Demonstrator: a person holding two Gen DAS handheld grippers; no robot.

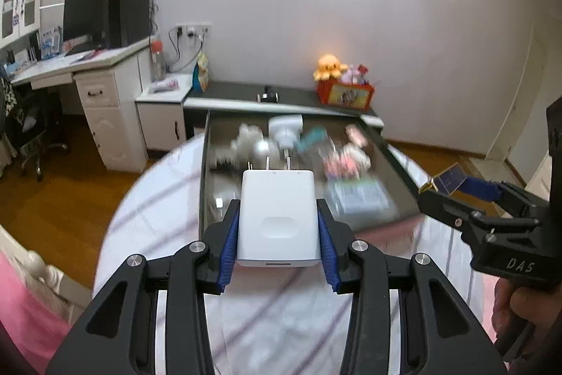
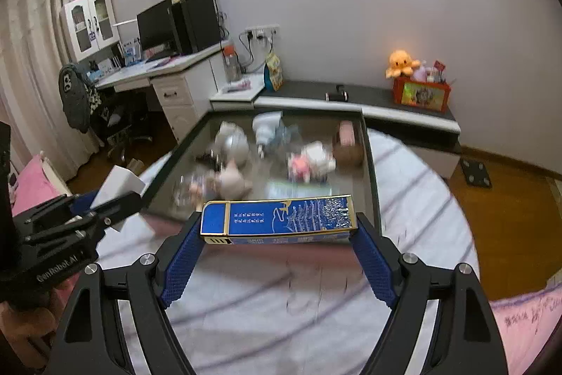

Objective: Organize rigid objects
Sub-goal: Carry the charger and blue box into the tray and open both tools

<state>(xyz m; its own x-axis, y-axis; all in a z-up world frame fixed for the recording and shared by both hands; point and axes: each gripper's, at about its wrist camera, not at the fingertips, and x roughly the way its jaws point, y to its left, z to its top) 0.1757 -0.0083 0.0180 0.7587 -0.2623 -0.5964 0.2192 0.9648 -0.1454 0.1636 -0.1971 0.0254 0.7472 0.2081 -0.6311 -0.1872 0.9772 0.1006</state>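
1. A shallow dark grey tray with raised walls (image 1: 203, 185) lies on a round table under a white cloth with dark stripes (image 2: 414, 185). The tray's near edge sits just ahead of both grippers, and its far edge meets a low dark-topped cabinet (image 2: 386, 94) along the wall.
2. The tray floor is crowded with blurred small things, among them a white plug adapter (image 1: 285, 126) near the far edge. Bare cloth lies to the right of the tray's right wall and on the near side of the table.
3. The left gripper (image 1: 279, 229) is clamped on a white rectangular wall charger (image 1: 278, 220), one blue pad on each long side.
4. The charger's long axis runs along the fingers. Its metal prongs point away, toward the tray's near edge, above the tray's near left part.
5. The right gripper (image 2: 279, 234) is clamped on a flat blue box with gold trim (image 2: 277, 217), pads on its two short ends.
6. The box lies crosswise between the fingertips, its printed face up, over the tray's near edge.
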